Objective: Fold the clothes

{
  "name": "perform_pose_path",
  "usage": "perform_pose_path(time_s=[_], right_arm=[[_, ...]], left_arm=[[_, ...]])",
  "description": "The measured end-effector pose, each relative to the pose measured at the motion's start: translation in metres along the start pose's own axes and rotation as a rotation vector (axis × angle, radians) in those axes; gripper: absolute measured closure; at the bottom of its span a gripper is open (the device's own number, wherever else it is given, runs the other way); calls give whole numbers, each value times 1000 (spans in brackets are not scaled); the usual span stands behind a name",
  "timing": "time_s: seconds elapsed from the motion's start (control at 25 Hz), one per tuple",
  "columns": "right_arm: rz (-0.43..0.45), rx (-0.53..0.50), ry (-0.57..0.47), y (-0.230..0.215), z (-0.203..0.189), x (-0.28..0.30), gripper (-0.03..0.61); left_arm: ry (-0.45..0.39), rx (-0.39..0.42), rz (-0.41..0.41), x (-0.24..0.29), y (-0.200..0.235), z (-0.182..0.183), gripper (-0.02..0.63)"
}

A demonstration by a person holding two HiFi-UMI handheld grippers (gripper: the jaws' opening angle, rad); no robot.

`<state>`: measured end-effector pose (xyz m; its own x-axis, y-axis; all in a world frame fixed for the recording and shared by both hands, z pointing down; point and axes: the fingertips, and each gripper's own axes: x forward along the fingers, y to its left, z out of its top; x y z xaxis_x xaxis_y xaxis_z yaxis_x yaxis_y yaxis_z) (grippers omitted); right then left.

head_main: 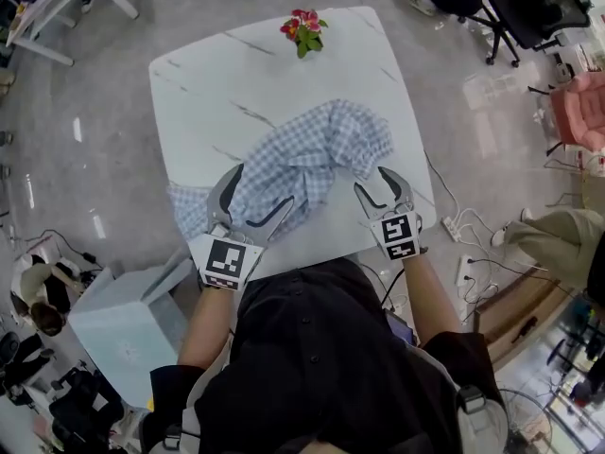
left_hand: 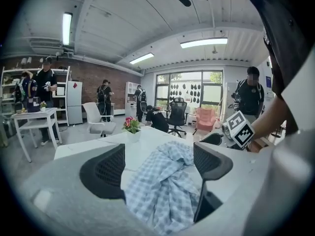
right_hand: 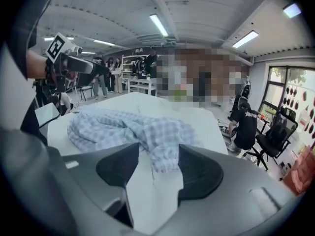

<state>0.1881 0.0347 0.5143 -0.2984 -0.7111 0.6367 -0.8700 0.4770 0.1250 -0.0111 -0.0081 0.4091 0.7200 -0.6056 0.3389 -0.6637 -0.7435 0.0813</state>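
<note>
A blue-and-white checked shirt [head_main: 302, 154] lies crumpled on the white marble table [head_main: 217, 74], and one end hangs over the front left edge. My left gripper [head_main: 260, 192] is open over the shirt's near left part. In the left gripper view the cloth [left_hand: 165, 181] lies between and beyond the spread jaws, and the pads do not press on it. My right gripper [head_main: 373, 183] is open just short of the shirt's right end. In the right gripper view a cuff-like end of the shirt [right_hand: 160, 149] lies just ahead of the jaws, which hold nothing.
A small pot of pink flowers [head_main: 303, 31] stands at the table's far edge. A pale blue box [head_main: 123, 324] stands on the floor at the front left. A power strip [head_main: 452, 225] and cables lie to the right, with office chairs [head_main: 529, 12] beyond. Several people stand in the background.
</note>
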Motion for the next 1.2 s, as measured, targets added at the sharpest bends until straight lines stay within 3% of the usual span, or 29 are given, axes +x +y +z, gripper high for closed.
perform_pose_path(time_s=[0.2, 0.36, 0.64, 0.72, 0.88, 1.2], right_arm=[[110, -71, 44, -7, -17, 18, 331], [251, -212, 70, -3, -25, 25, 341], [390, -349, 90, -11, -43, 39, 429], [407, -325, 71, -20, -34, 39, 491], [406, -221, 0, -46, 2, 38, 499], [292, -136, -55, -126, 41, 53, 499]], left_arm=[[20, -10, 60, 17, -11, -2, 169], [18, -64, 159, 30, -16, 1, 172], [41, -118, 263, 41, -32, -2, 175], [50, -133, 282, 42, -34, -5, 176], [66, -142, 277, 53, -38, -11, 181], [89, -115, 215, 94, -48, -12, 183]])
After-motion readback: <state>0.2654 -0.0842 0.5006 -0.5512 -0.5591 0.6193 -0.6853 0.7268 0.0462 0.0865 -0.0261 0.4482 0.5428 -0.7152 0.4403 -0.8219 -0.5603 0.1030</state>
